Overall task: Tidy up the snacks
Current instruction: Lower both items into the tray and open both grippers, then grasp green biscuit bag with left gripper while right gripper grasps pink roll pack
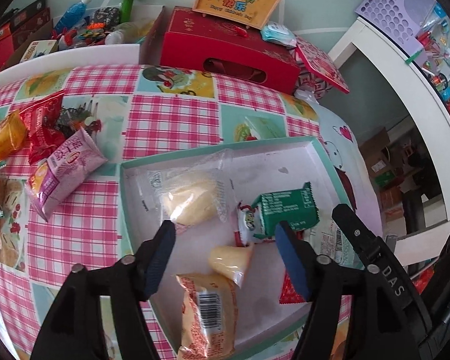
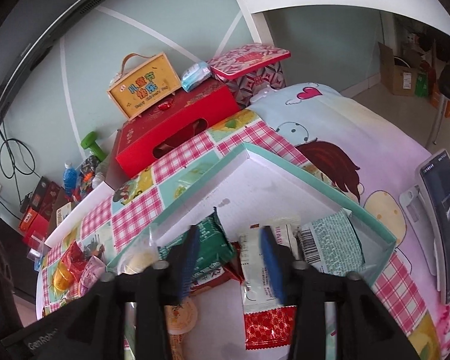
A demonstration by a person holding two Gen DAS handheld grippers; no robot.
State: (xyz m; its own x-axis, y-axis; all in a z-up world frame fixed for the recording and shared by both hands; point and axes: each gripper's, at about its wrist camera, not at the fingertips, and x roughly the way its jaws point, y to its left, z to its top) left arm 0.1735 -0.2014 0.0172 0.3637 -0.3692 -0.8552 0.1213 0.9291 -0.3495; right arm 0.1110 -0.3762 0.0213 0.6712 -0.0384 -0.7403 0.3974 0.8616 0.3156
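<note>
A shallow white box with a teal rim (image 1: 219,147) lies on the checked tablecloth and holds several snacks. My left gripper (image 1: 223,234) hovers open over it, above a yellow jelly cup (image 1: 229,262) and an orange packet (image 1: 208,315). A clear-wrapped cake (image 1: 189,199) and a green packet (image 1: 288,210) lie just beyond its tips. My right gripper (image 2: 229,234) is also open over the box (image 2: 315,180), above a long white-and-red packet (image 2: 255,276), with the green packet (image 2: 210,240) on its left and a pale teal packet (image 2: 330,243) on its right. Neither gripper holds anything.
Loose snacks lie left of the box: a pink packet (image 1: 66,168), a red packet (image 1: 42,129) and a yellow one (image 1: 6,138). A red gift box (image 1: 225,57) with a yellow case (image 1: 237,0) on it stands behind. A screen on a stand (image 2: 441,216) is at the right.
</note>
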